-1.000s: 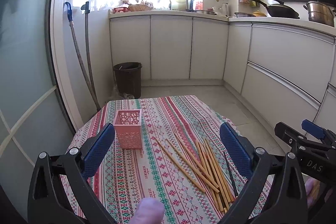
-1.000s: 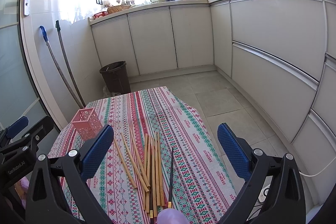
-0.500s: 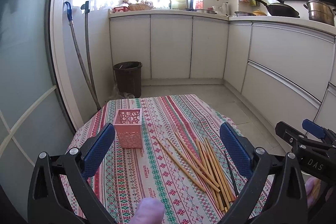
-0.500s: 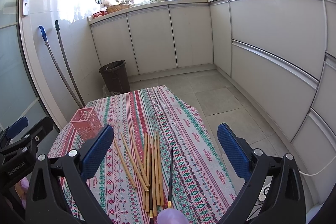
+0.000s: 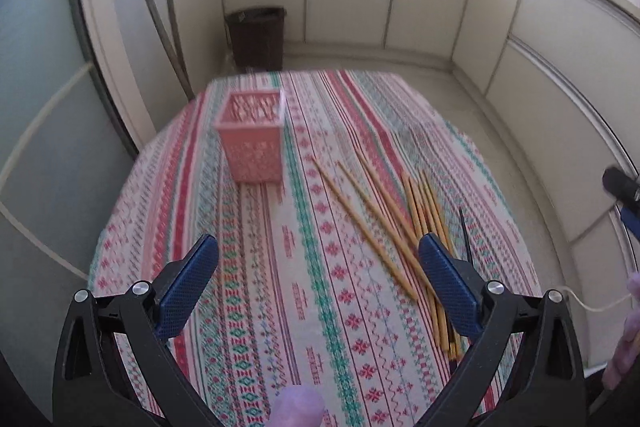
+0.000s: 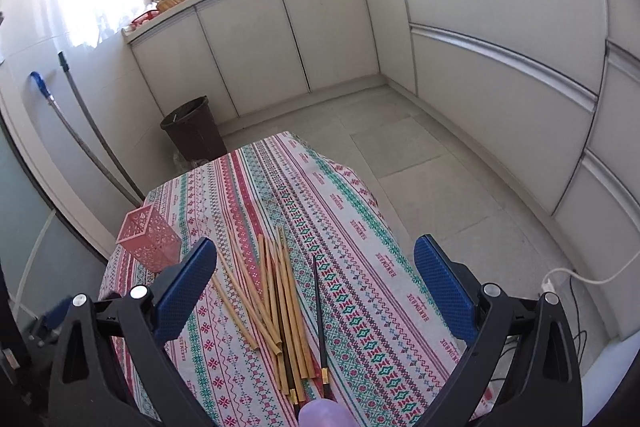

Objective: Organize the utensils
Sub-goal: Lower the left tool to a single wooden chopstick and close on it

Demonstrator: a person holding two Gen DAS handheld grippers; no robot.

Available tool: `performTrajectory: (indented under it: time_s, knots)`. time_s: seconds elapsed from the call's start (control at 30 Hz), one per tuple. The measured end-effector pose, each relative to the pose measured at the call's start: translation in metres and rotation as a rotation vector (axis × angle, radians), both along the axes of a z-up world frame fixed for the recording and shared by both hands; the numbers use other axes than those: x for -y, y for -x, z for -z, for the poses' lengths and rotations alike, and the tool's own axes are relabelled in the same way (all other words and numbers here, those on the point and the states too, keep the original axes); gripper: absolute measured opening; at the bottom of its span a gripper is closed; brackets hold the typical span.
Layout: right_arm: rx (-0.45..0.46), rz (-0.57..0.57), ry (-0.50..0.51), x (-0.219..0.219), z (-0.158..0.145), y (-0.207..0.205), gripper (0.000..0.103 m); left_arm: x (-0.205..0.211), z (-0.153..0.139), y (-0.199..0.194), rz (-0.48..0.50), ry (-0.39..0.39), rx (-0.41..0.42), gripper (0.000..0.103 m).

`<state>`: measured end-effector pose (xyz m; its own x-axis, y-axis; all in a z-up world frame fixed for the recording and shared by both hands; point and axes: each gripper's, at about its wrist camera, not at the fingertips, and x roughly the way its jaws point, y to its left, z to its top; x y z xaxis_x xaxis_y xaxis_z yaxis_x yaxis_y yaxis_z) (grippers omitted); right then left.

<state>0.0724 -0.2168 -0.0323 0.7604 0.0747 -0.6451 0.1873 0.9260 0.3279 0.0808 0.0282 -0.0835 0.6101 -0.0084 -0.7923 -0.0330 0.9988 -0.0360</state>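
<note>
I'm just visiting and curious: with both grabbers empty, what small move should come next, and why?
Probably lower the right hand-held gripper onto the wooden chopsticks. They lie loose on the striped tablecloth, right below its open jaws, while the pink basket stands empty beside them.

**What sits on the worktop**

The small worktop (image 5: 312, 307) wears a striped cloth of red, green and white patterns. A pink plastic basket with holes (image 5: 253, 139) stands upright near the far left side. A loose bunch of long tan wooden chopsticks (image 6: 280, 291) lies flat to its right, with thin black chopsticks (image 6: 319, 303) beside them.
</note>
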Motion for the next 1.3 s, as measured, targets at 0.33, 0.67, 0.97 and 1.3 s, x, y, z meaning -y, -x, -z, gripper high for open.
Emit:
performTrajectory:
  time_s: [0.33, 0.67, 0.97, 1.3]
  knots:
    - [-0.231, -0.131, -0.695, 0.04, 0.031, -0.099, 0.096, 0.025, 0.029, -0.041, 0.111, 0.236, -0.189, 0.093]
    - [-0.392, -0.131, -0.843, 0.046, 0.098, -0.121, 0.096, 0.008, 0.082, -0.135, -0.253, 0.187, -0.312, 0.039]
    - [-0.27, -0.117, -0.414, 0.05, 0.064, -0.123, 0.096, 0.018, 0.114, -0.165, -0.401, 0.056, -0.293, 0.035]
    - [-0.254, -0.192, -0.17, 0.019, 0.061, -0.137, 0.093, 0.032, 0.116, -0.147, -0.164, 0.003, -0.291, 0.006]
